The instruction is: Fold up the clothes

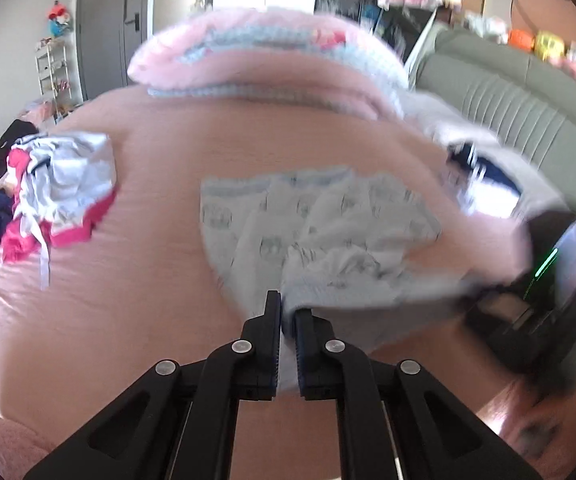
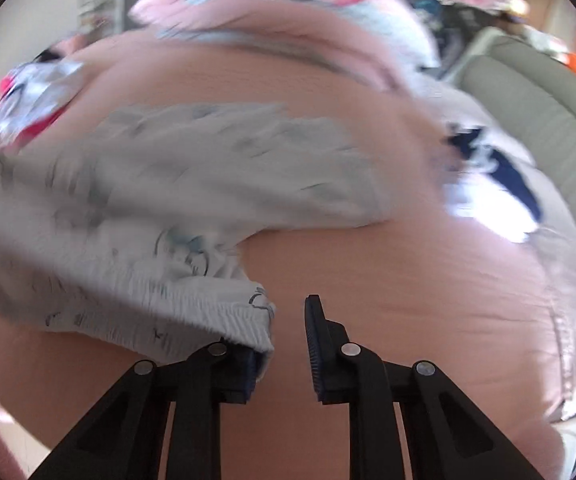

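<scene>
My left gripper (image 1: 287, 312) is nearly closed, its jaws clamped on the near edge of the pale printed garment (image 1: 319, 236); a strip of the cloth shows in the narrow slot between the two pads.

The garment (light blue-white, small grey motifs, ribbed hem) lies rumpled on the pink bedsheet (image 1: 148, 312), spread away from the left gripper toward the middle of the bed.

My right gripper (image 2: 289, 344) stands with a clear gap between its fingers. The ribbed hem of the same garment (image 2: 160, 200) drapes over its left finger only; the right finger is bare, with pink sheet showing in the gap. The pads do not pinch the cloth in this view.

In the left wrist view the right gripper (image 1: 527, 296) shows as a dark blurred body at the right edge.

Elsewhere on the bed:
- A heap of unfolded clothes (image 1: 56, 196) (white, magenta, navy) near the left edge, well apart from the garment.
- A pink quilt with blue trim (image 1: 256, 60) folded at the far end.
- A navy and white piece (image 1: 483, 180) at the right, near the grey-green headboard (image 1: 527, 104).

Both views are motion-blurred; fine detail of the print cannot be read.
</scene>
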